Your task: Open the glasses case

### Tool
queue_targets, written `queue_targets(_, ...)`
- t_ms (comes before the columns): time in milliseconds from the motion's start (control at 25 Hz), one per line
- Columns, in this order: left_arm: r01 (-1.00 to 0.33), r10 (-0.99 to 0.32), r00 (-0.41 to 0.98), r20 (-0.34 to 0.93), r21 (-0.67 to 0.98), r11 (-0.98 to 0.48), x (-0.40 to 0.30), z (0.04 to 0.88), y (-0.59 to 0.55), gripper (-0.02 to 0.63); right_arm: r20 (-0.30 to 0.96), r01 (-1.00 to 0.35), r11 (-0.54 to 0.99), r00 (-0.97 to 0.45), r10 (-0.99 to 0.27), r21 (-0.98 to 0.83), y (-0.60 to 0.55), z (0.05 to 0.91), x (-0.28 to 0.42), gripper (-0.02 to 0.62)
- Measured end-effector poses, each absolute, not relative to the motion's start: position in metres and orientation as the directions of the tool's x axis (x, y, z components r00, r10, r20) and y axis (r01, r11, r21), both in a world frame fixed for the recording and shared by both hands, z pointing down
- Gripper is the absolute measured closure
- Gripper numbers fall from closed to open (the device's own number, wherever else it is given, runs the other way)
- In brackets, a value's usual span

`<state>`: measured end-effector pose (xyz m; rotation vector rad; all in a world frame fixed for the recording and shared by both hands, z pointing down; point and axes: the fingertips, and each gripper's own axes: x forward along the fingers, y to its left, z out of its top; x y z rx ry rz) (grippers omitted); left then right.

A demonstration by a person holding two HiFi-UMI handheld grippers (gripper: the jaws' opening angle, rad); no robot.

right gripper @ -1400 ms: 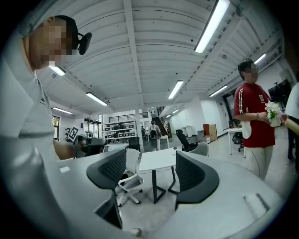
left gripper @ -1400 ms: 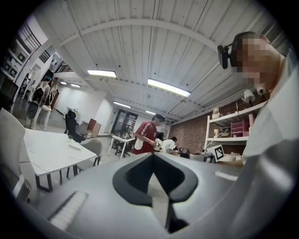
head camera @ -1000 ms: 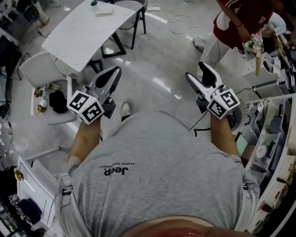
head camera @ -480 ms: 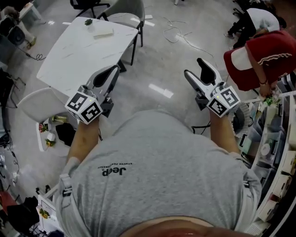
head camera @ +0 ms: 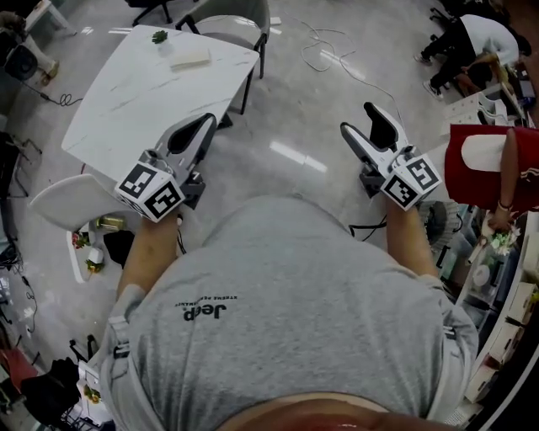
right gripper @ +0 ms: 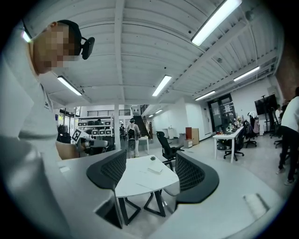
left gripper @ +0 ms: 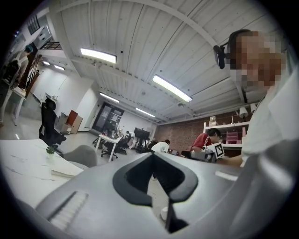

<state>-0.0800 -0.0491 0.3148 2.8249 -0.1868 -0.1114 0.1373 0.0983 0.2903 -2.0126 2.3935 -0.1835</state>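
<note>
White table (head camera: 143, 93), upper left, has drawn nearer: approach only, opening not begun. Left gripper (head camera: 209, 126) closed, empty; right gripper (head camera: 359, 119) parted, empty.

Ahead of you stands a white table (head camera: 143, 93) with a small plant (head camera: 159, 36) on it, a grey chair (head camera: 236, 13) just beyond, and a person in red (head camera: 493, 168) off to your right.

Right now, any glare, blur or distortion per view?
Head view: glare streak on the glossy floor, white table very bright. Left gripper view: strong fisheye, dark corners, left tool soft up close. Right gripper view: same fisheye, ceiling lights clipped, table sharp.
</note>
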Motion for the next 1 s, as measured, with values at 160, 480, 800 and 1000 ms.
queue_targets(160,-0.144,-0.159,0.987,-0.023,0.306,-0.941,-0.058,0.323,-0.069,0.557,0.077,-0.976,0.192,-0.201,-0.977,-0.106,0.07,0.305,0.163,0.285)
queue_targets(480,-0.256,-0.265,0.964,0.0,0.259,-0.931,0.02,0.331,-0.134,0.557,0.043,-0.943,0.314,-0.32,-0.946,-0.109,-0.036,0.322,0.254,0.285)
queue_targets(800,-0.354,-0.37,0.929,-0.008,0.271,-0.895,0.143,0.321,-0.21,0.557,0.025,-0.884,0.461,-0.464,-0.885,-0.074,-0.144,0.321,0.369,0.285)
queue_targets(1000,-0.36,-0.372,0.928,0.009,0.272,-0.892,0.18,0.317,-0.25,0.557,0.031,-0.867,0.493,-0.496,-0.868,-0.072,-0.198,0.324,0.394,0.285)
